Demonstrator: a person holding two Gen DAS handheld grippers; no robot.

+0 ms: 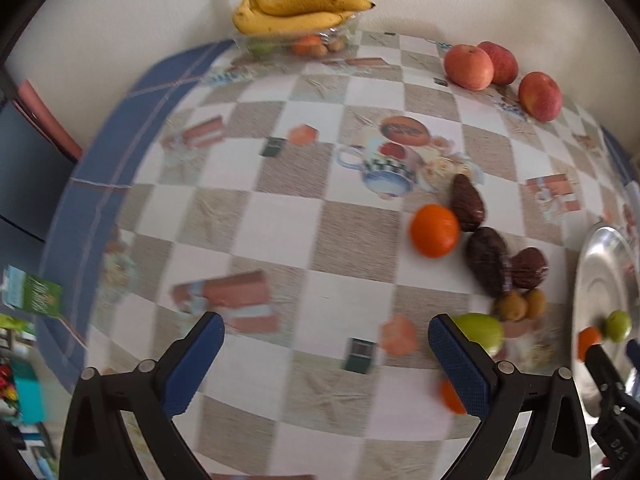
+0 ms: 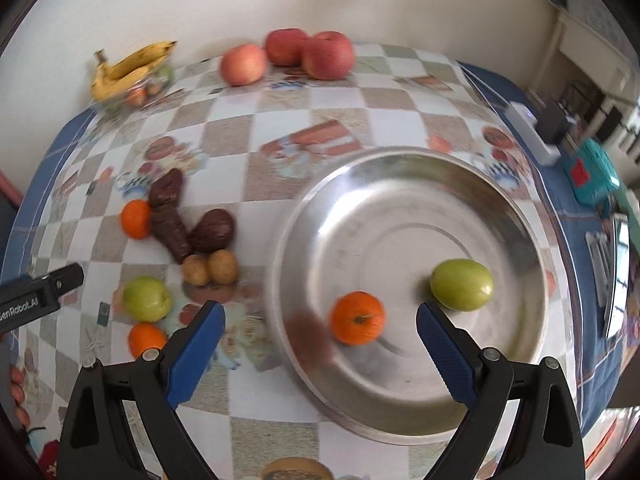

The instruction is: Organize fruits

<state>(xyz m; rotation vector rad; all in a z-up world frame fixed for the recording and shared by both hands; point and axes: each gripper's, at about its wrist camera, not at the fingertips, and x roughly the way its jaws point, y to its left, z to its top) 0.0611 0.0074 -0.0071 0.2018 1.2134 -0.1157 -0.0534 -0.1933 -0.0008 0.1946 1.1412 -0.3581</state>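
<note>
Counted from the right wrist view, the fruit comes to three oranges, two green fruits, three red apples, two small brown round fruits, three dark brown wrinkled fruits and one bunch of bananas.

The metal bowl (image 2: 404,208) is wide, shallow and shiny, and stands on the right part of the counter (image 2: 256,128), which is covered with a checkered cloth with printed pictures. Inside it lie one orange (image 2: 357,317) and one green fruit (image 2: 461,285), near each other but apart. A dark blurred patch shows at the bowl's near left rim; what it is cannot be told.

Left of the bowl, on the cloth, a second orange (image 2: 136,219) touches the dark brown fruits (image 2: 188,220), which lie in a close cluster. The two small brown fruits (image 2: 210,267) sit just below them, side by side. Nearer still are the other green fruit (image 2: 146,298) and a third orange (image 2: 146,339), just beside each other.

The three apples (image 2: 288,56) stand at the far edge by the wall. The bananas (image 2: 128,70) rest on a clear container at the far left corner, with more small fruit inside it.

The left gripper (image 1: 326,360) has its jaws spread wide and holds nothing; it hangs over bare cloth, its right jaw just in front of the green fruit. The right gripper (image 2: 320,354) is likewise wide apart and empty, above the bowl's near rim, the orange between its jaws in view but not touched.
</note>
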